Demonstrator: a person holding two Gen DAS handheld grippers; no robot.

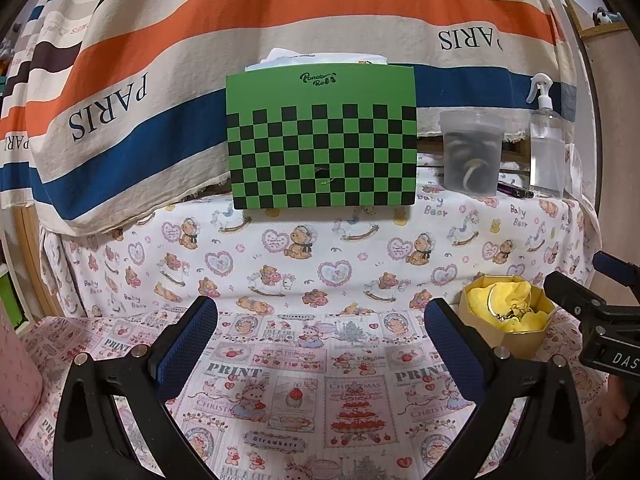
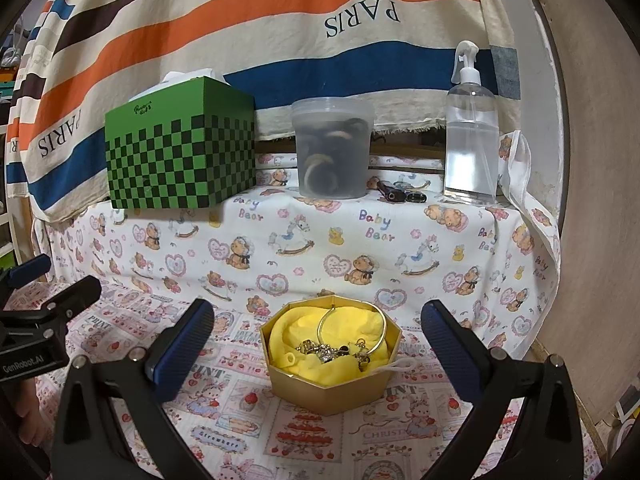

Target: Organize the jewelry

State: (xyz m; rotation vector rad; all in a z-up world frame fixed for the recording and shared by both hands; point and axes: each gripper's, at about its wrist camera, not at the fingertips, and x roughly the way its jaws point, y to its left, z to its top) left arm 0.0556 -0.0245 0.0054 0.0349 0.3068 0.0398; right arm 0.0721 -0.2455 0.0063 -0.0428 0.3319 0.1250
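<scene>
Jewelry, metallic, in octagonal box

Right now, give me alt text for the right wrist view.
An open gold octagonal box of jewelry on yellow cloth sits centred between the right tool's open fingers. Behind stand a green checkered tissue box, a plastic tub and a spray bottle.

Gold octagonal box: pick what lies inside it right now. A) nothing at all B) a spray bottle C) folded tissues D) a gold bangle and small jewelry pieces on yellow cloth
D: the right wrist view shows the gold octagonal box holding a gold bangle and small jewelry pieces on yellow cloth.
</scene>
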